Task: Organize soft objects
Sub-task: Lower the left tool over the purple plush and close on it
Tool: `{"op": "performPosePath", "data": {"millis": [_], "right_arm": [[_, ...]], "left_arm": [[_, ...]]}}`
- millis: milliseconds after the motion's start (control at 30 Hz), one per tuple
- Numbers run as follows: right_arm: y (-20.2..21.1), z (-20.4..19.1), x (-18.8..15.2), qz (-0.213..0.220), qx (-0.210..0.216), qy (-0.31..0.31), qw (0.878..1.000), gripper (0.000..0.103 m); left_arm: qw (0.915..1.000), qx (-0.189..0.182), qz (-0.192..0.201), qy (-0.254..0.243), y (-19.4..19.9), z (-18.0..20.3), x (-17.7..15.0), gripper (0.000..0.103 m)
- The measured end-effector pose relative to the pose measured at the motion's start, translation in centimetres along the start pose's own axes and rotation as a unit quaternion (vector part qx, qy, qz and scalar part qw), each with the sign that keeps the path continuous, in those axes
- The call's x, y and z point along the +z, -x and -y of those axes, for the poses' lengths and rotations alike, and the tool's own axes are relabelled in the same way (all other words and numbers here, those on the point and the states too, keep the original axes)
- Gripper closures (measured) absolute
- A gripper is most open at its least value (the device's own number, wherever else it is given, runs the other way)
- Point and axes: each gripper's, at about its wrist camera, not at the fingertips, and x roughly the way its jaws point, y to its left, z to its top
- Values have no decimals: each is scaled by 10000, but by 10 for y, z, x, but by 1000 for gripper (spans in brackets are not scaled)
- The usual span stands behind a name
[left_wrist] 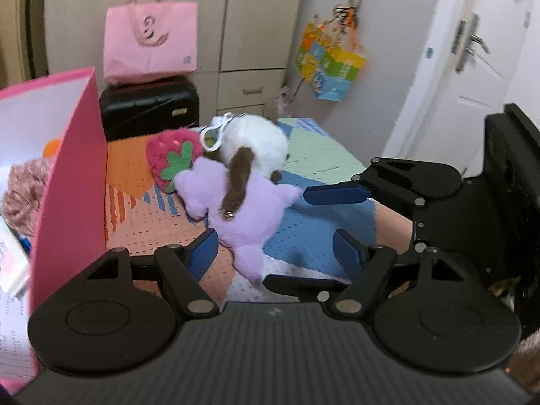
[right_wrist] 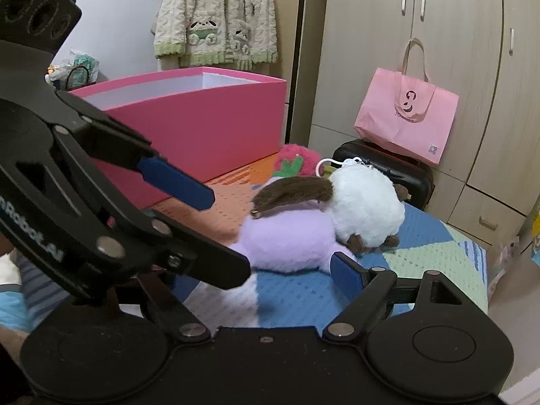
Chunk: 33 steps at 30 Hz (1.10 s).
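A purple plush [left_wrist: 236,209] [right_wrist: 287,239] lies on the patterned cover, with a white fluffy plush [left_wrist: 256,145] [right_wrist: 364,202] leaning on it and trailing a brown strip across it. A strawberry plush [left_wrist: 168,155] [right_wrist: 297,158] sits behind them, near the pink box [left_wrist: 67,168] [right_wrist: 202,128]. My left gripper [left_wrist: 276,253] [right_wrist: 231,236] is open, and the purple plush's lower end lies loose between its pads. My right gripper [left_wrist: 287,239] [right_wrist: 266,263] is open close beside the same plush. The left gripper hides its left finger in the right wrist view.
The pink box holds a pinkish knitted item [left_wrist: 23,195]. A pink tote bag [left_wrist: 150,40] [right_wrist: 405,118] rests on a black suitcase [left_wrist: 148,108] [right_wrist: 388,168] by the cabinets. A colourful bag [left_wrist: 330,64] hangs near the white door [left_wrist: 472,67]. A fleece jacket [right_wrist: 216,17] hangs behind the box.
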Motion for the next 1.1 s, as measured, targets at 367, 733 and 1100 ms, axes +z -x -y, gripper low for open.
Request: {"op": "performPosePath", "data": {"millis": [367, 733, 1100], "right_arm": [[-28, 11, 9, -71, 167, 196, 9996, 10], [-44, 12, 10, -296, 171, 248, 9991, 5], [-41, 17, 8, -318, 269, -99, 9991, 5]], "left_arm": [[9976, 554, -35, 406, -38, -13, 11, 29], [9986, 372, 67, 358, -37, -7, 11, 34], [9944, -27, -359, 993, -50, -16, 15, 35]]}}
